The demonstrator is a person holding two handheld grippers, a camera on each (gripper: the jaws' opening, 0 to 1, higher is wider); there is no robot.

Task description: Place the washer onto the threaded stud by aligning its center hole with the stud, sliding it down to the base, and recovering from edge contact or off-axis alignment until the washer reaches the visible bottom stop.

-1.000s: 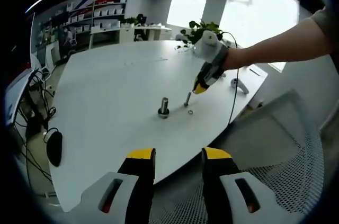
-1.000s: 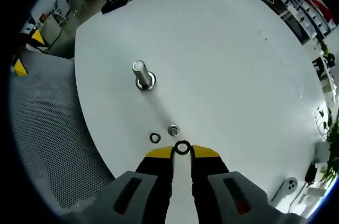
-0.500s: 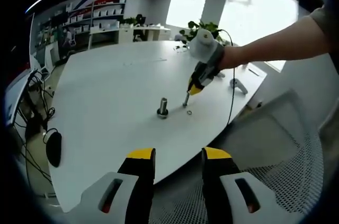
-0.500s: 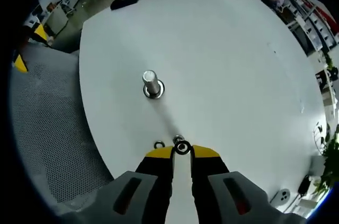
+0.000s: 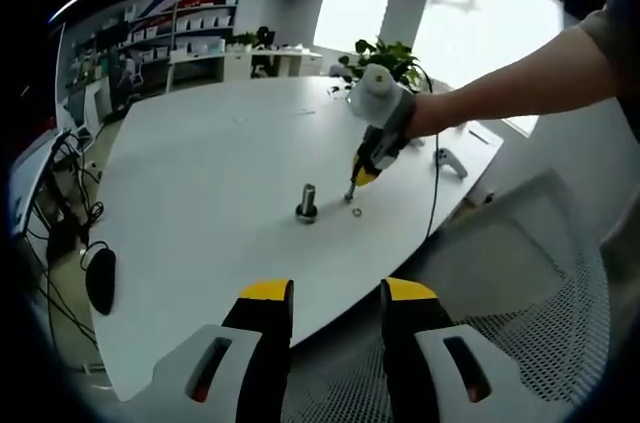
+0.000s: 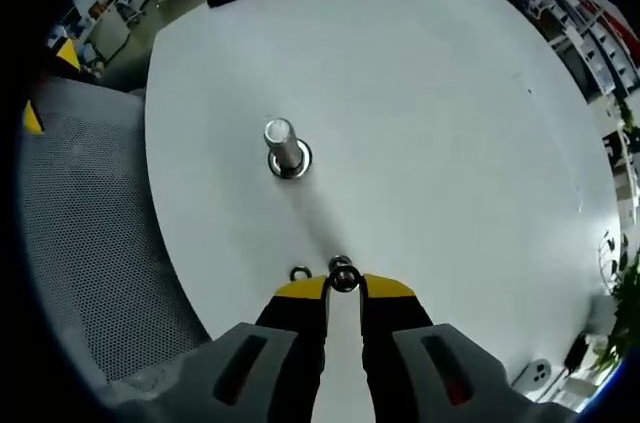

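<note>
My right gripper (image 6: pixel 343 286) is shut on a dark washer (image 6: pixel 344 278), held just over the top of a small threaded stud (image 6: pixel 339 263) that stands on the white table (image 6: pixel 430 113). A loose washer (image 6: pixel 298 273) lies on the table left of that stud. Farther off stands a larger stud (image 6: pixel 281 142) with a ring at its base. In the left gripper view a person's hand holds the right gripper (image 5: pixel 364 173) at the small stud (image 5: pixel 351 189), with the loose washer (image 5: pixel 356 211) and the larger stud (image 5: pixel 308 202) nearby. My left gripper (image 5: pixel 338 295) hangs open off the table's near edge.
A white mesh chair (image 5: pixel 520 273) sits right of my left gripper, also seen as the mesh chair (image 6: pixel 80 223). A black mouse (image 5: pixel 102 279) lies at the table's left edge. A white handheld device (image 5: pixel 450 161) with a cable and a plant (image 5: pixel 385 58) are at the far side.
The right gripper has carried the washer toward the small stud, and the washer now sits over its top. The left gripper has stayed put.
</note>
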